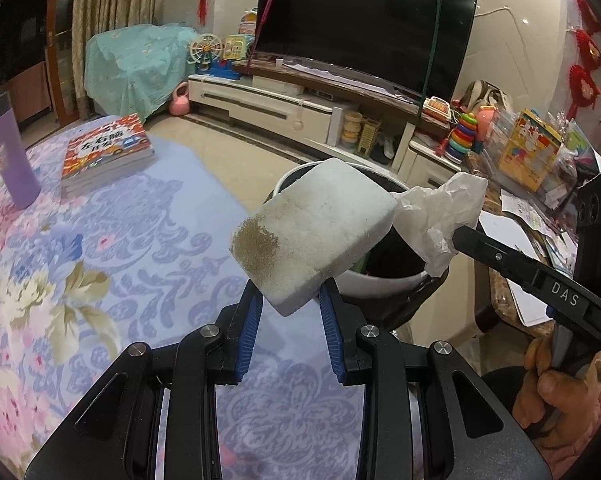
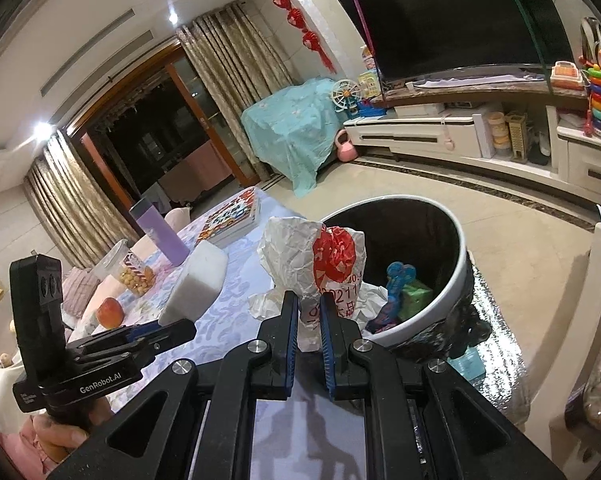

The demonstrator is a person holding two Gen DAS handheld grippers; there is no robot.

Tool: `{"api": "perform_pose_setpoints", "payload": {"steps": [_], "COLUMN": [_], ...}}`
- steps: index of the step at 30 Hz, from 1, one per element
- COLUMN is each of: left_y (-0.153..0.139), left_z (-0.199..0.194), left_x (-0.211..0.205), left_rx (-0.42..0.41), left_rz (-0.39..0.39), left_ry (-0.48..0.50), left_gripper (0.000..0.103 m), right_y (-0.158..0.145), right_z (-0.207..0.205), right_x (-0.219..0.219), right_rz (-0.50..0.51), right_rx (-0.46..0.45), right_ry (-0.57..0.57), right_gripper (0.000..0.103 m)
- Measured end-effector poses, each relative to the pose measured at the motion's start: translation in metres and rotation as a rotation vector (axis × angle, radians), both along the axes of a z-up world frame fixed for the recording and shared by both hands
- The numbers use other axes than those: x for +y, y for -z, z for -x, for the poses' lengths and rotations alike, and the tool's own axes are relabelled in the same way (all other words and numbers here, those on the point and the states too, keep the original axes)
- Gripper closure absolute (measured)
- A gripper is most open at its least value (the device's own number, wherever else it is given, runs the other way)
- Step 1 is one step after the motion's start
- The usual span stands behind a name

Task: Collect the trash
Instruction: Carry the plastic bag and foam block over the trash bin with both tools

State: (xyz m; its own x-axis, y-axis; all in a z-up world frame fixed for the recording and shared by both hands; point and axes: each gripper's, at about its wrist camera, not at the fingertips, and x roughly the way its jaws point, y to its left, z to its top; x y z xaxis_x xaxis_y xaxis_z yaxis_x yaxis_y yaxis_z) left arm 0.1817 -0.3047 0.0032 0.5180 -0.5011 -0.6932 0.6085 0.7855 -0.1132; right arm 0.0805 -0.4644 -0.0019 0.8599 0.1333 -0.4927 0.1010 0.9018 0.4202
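left gripper (image 1: 288, 300) has its jaws clamped on a white sponge block (image 1: 312, 232) w/ a brown stain, held up at frame centre above the floral surface (image 1: 100, 260). right gripper (image 2: 309, 312) jaws clenched tight on a crumpled white wrapper (image 2: 320, 256) w/ red print, centre of right view, just left of the bin rim. trash bin (image 2: 440, 300), white rim, dark inside, sits right of centre w/ green and blue scraps in it. purple cup (image 1: 10, 152) and book (image 1: 108, 152) at upper left of left view.
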Motion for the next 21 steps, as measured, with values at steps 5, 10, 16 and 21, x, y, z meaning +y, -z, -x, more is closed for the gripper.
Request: {"api": "perform_pose_setpoints", "payload": {"steps": [5,10,16,21], "left_y": [0.001,0.002,0.0,-0.001], "left_z": [-0.003,-0.006,-0.013,-0.018], "left_x": [-0.012,-0.021,-0.029,-0.037], "left_rx": [-0.004,-0.006,-0.013,-0.016], "left_rz": [-0.014,-0.024,-0.032,-0.038], "left_ry": [0.014,0.02,0.023,0.027], "left_gripper": [0.074,0.074,0.074,0.074], "right_y": [0.0,-0.001,-0.003,-0.002], "right_z": [-0.002,-0.004,-0.007,-0.008], "right_x": [-0.005,-0.009,-0.014,-0.013], "right_rz": [0.003,0.008,0.012,0.014], "right_rx": [0.006,0.008,0.009,0.014], "right_ry": [0.011,0.021,0.033,0.035], "right_gripper": [0.092,0.092,0.092,0.092]}}
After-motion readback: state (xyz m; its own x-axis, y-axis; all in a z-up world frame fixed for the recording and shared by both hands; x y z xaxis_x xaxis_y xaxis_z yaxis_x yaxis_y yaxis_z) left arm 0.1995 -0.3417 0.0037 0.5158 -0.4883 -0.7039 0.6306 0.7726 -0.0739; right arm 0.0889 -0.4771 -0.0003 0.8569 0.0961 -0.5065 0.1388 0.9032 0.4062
